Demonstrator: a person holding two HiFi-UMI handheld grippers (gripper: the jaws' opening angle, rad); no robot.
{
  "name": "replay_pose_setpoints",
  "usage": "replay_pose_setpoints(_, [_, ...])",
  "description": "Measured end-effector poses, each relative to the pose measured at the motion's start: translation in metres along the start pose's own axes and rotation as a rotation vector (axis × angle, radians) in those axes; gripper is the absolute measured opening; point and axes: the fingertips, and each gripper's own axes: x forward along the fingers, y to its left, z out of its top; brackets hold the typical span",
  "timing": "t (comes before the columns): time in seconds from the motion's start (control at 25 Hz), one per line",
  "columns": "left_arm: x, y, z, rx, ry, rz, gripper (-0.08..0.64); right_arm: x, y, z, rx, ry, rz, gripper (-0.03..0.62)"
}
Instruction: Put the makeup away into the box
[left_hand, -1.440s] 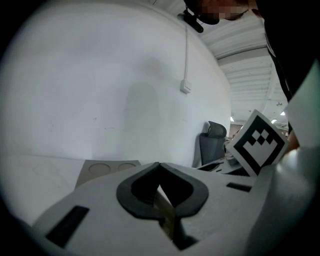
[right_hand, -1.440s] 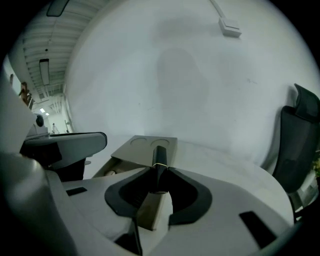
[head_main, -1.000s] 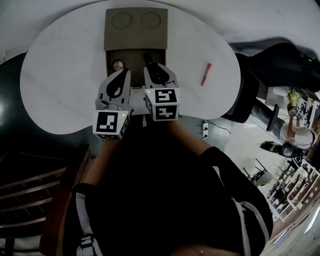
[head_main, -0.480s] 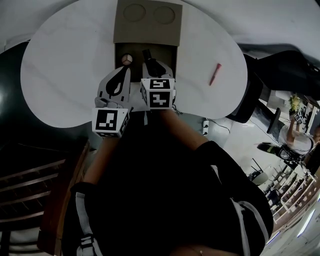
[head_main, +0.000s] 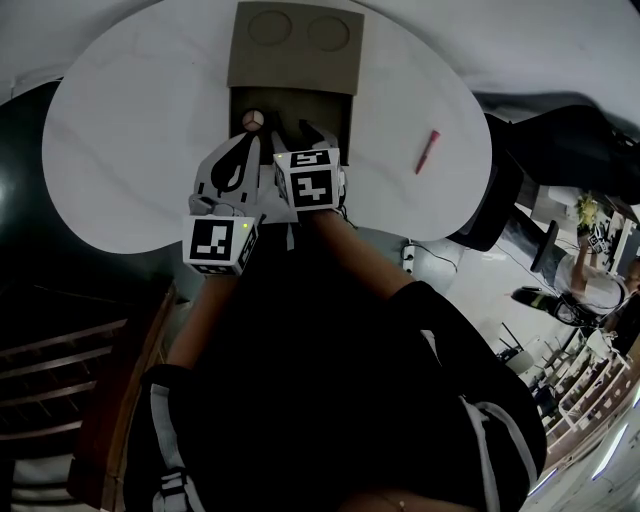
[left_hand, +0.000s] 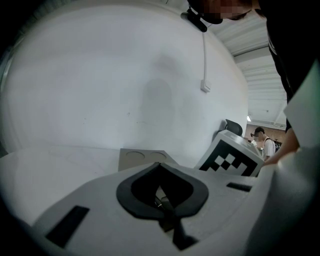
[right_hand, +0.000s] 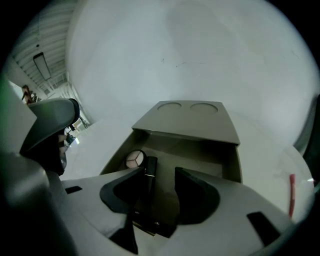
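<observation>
**Black tube let go inside the box**

The right hand-held gripper (right_hand: 161, 175) tilted steeply down into the open olive-brown cardboard box (right_hand: 190, 145) on the white table (head_main: 130, 130). Its jaws had just been opening and stood released. The slim black makeup tube (right_hand: 149, 172) lay between them in the box, just beside a round pale compact (right_hand: 134, 159). The left hand-held gripper (left_hand: 159, 165), nearly level alongside, was clenched shut.
</observation>
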Motion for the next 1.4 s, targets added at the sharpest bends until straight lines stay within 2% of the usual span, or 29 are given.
replay_pose_setpoints(0.28, [0.001,-0.012,0.008,0.014,-0.016,0.002,0.006,-0.022,-0.008,0.005,0.009,-0.080,0.016,0.200])
replay_pose_setpoints(0.52, [0.004,-0.033,0.016,0.034,-0.031,-0.010,0.008,-0.064,-0.031,0.025,0.012,-0.222,-0.039,0.092])
replay_pose_setpoints(0.8, [0.013,-0.068,0.030,0.054,-0.053,-0.057,0.006,-0.121,-0.054,0.049,0.002,-0.391,-0.047,0.029])
replay_pose_setpoints(1.12, [0.030,-0.113,0.052,0.115,-0.083,-0.137,0.008,-0.182,-0.080,0.066,-0.064,-0.556,-0.111,0.025])
replay_pose_setpoints(1.4, [0.046,-0.158,0.059,0.155,-0.093,-0.233,0.006,-0.220,-0.119,0.056,-0.024,-0.621,-0.205,0.023])
